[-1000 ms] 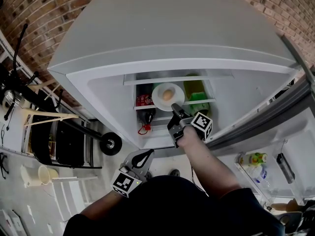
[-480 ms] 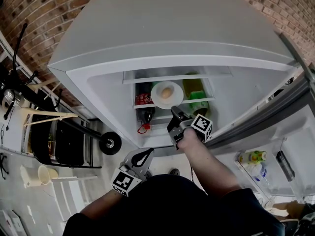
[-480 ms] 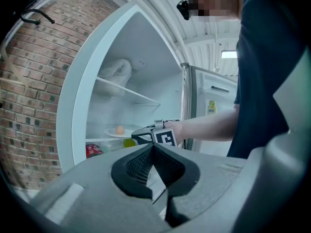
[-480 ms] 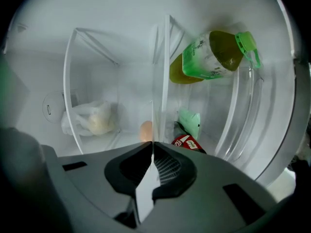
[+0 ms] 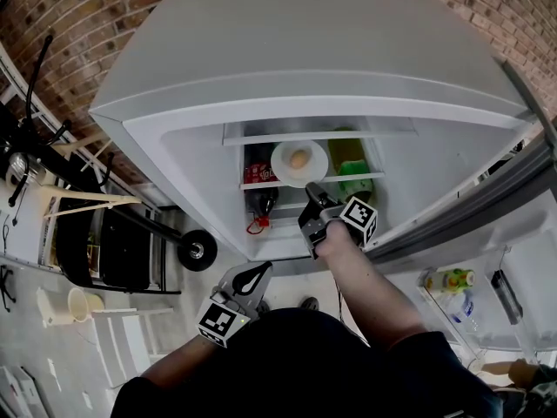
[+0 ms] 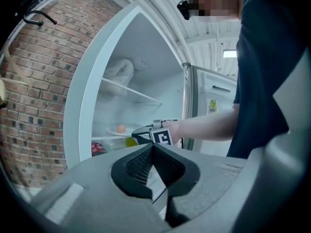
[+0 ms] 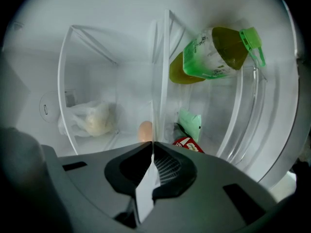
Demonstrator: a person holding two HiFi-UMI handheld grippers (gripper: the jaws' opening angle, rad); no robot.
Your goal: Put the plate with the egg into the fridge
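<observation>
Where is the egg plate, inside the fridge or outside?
Inside. The plate with the egg is over a fridge shelf, the right gripper shut on its rim.

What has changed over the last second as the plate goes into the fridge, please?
The right gripper, shut on the plate, has carried it and its egg slightly deeper into the fridge, over the shelf. Nothing was let go. The left gripper stays shut and empty, low outside the fridge.
</observation>
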